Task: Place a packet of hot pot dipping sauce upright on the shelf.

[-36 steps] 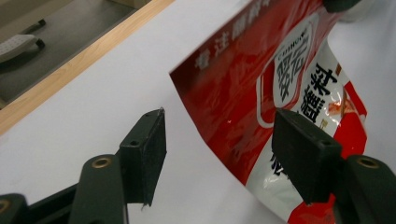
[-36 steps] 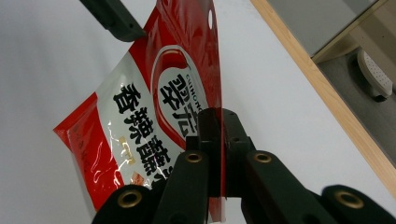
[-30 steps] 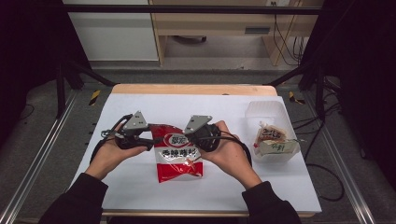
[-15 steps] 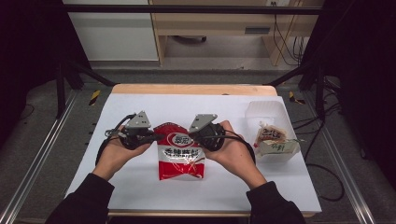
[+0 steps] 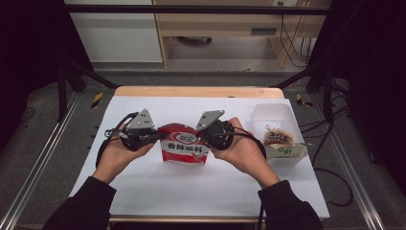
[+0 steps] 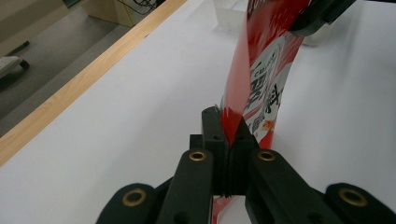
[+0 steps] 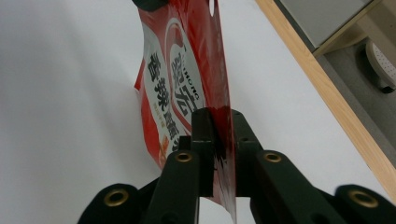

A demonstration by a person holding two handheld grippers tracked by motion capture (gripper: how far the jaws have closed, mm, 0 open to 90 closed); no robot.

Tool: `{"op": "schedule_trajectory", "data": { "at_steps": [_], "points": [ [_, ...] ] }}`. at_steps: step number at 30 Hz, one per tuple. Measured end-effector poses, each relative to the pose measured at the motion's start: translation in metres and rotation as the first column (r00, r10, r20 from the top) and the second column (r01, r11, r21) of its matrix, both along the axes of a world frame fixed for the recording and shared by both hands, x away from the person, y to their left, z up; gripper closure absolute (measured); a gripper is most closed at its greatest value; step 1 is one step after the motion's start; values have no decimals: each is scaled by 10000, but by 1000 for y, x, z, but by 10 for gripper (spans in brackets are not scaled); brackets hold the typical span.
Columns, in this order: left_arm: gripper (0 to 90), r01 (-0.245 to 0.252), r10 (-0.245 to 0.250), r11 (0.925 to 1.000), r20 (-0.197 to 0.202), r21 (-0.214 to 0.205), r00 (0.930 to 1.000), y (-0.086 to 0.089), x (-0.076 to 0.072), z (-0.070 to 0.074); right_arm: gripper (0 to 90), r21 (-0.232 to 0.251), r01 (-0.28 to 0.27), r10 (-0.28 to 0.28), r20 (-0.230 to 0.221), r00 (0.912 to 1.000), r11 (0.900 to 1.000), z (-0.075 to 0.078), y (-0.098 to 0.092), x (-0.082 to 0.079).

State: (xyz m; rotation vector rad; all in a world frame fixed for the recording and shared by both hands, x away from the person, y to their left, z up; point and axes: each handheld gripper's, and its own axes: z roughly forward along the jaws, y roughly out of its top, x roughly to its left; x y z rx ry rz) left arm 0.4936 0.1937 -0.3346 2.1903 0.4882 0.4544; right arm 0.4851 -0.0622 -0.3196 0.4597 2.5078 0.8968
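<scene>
Red and shiny, the snack bag hangs just above the white table, near its middle. The left gripper has just been closing and now pinches the bag's left edge. The right gripper pinches the right edge, though its jaws have just been loosening a little. The bag stretches left to right between them.

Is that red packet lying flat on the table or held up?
Held up. The red packet stands on edge off the white table, pinched at its sides by the left claw and right claw.
</scene>
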Motion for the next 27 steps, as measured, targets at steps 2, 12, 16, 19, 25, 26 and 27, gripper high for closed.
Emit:
{"op": "schedule_trajectory", "data": {
  "at_steps": [2,12,16,19,25,26,27],
  "points": [
    [896,40,-40,10000,-1,-21,10000,0,-1,0,779,-71,-36,35,-186,9998,10000,0,0,1],
    [897,227,-226,9997,122,-123,9997,-2,-3,4,793,-793,-405,362,-551,9978,9960,0,2,3],
    [897,433,-431,9990,134,-143,9990,-4,-4,6,800,-1046,-325,262,-609,9978,9940,-1,3,4],
    [896,506,-504,9986,118,-135,9987,-5,-5,7,885,-1209,-202,129,-614,9980,9925,-2,4,5],
    [846,301,-300,9995,82,-100,9995,-3,-6,6,898,-1332,-154,84,-532,9985,9910,-1,6,6],
    [792,219,-218,9997,142,-59,9997,-1,-7,5,898,-1322,-156,88,-516,9986,9911,-1,7,6],
    [752,156,-155,9998,147,-85,9998,0,-7,3,899,-1311,-175,114,-477,9988,9912,0,7,6]
  ]
}}
